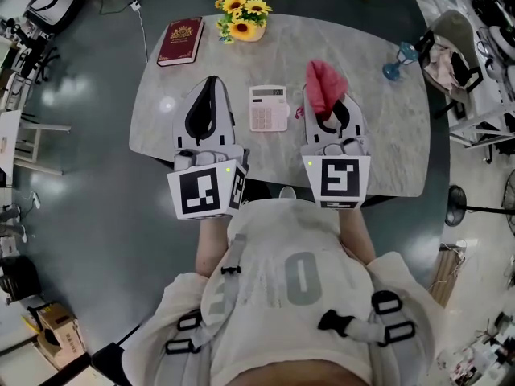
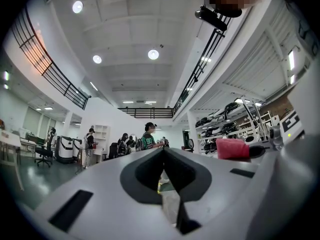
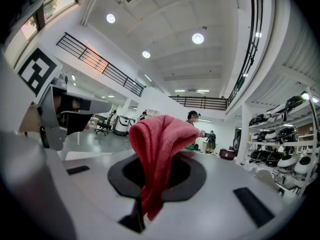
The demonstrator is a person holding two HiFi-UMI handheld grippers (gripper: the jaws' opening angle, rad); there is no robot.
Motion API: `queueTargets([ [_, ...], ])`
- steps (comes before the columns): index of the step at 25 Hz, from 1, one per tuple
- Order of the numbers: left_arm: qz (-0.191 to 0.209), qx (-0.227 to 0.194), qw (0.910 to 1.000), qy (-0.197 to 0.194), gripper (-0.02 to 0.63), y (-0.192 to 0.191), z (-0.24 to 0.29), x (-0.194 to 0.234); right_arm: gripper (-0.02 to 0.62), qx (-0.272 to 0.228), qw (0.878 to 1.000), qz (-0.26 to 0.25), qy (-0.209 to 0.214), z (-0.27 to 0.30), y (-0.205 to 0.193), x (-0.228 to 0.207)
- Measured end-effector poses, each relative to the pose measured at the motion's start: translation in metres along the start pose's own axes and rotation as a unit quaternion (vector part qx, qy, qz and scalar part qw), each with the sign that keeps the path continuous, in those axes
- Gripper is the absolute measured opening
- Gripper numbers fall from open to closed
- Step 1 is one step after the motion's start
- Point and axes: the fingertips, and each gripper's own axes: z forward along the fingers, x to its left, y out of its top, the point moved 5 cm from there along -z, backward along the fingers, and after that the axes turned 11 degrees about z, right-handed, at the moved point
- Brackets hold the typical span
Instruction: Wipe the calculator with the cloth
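Observation:
A white calculator (image 1: 268, 108) lies flat on the grey marble table (image 1: 378, 143), between my two grippers. My right gripper (image 1: 328, 96) is shut on a red cloth (image 1: 324, 84), which bunches up above its tips, to the right of the calculator. In the right gripper view the red cloth (image 3: 157, 156) hangs pinched between the closed jaws. My left gripper (image 1: 211, 83) is shut with nothing in it, left of the calculator. From the left gripper view the jaws meet at a thin seam, and the cloth (image 2: 232, 148) shows at the right. Both grippers point about level, above the table.
A dark red book (image 1: 180, 40) lies at the table's far left. A vase of sunflowers (image 1: 242, 17) stands at the far middle. A blue glass (image 1: 398, 60) sits at the right edge. A chair with clothes (image 1: 451, 55) stands beyond the table's right side.

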Motion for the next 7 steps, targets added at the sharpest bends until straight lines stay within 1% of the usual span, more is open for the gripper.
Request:
queueTargets([
  [7,0.000,0.003,1.0000,-0.008,0.020,0.001,0.007,-0.009,0.055,0.005,1.000,0.001,-0.006,-0.001,-0.002,-0.012],
])
